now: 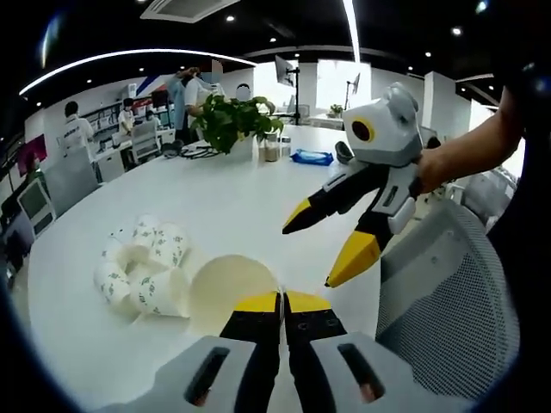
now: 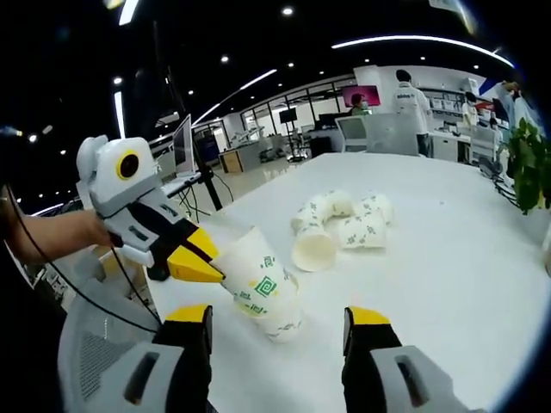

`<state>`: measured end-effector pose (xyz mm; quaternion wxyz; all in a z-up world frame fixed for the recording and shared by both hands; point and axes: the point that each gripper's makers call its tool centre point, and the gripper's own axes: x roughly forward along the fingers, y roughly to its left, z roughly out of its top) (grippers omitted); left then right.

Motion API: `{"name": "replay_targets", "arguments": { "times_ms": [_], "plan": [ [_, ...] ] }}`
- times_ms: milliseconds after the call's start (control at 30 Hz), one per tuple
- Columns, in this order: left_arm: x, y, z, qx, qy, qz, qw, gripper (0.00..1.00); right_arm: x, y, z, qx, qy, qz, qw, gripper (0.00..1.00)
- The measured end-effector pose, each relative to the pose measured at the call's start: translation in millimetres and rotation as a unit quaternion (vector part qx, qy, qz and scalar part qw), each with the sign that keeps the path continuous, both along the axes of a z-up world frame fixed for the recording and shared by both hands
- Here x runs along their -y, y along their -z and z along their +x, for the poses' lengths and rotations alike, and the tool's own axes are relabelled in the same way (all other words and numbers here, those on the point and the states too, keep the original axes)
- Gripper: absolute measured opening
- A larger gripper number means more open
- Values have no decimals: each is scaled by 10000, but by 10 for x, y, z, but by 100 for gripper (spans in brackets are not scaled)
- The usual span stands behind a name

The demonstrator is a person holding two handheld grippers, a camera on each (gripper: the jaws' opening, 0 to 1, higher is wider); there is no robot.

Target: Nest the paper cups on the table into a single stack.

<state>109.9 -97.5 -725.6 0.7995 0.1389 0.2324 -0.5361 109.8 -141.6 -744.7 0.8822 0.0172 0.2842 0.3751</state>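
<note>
Both views low over the white table (image 1: 224, 202), facing from opposite sides, sharing the paper cups (image 2: 340, 225).

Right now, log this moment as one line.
left gripper: shut on cup stack | right gripper: open, empty | loose cups: lying on table

right gripper (image 2: 280, 323): jaws spread, nothing between | left gripper (image 2: 196, 258): clamped on rim of nested paper cups (image 2: 261, 291), held tilted above white table (image 2: 465, 284) | loose cups (image 2: 337, 224): clustered on their sides farther off
</note>
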Motion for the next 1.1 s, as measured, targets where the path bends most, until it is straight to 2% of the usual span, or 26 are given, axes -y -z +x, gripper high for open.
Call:
{"name": "replay_targets", "arguments": {
  "times_ms": [467, 767, 1100],
  "plan": [
    [17, 79, -23, 98, 244, 352, 9990, 0, 23, 37, 12, -43, 7, -11, 10000, 60],
    [54, 94, -19, 130, 252, 390, 9988, 4, 28, 56, -5, -62, 7, -21, 10000, 60],
    [7, 42, 26, 161, 84, 240, 9995, 10, 17, 62, -16, -64, -21, -35, 10000, 60]
  ]
}}
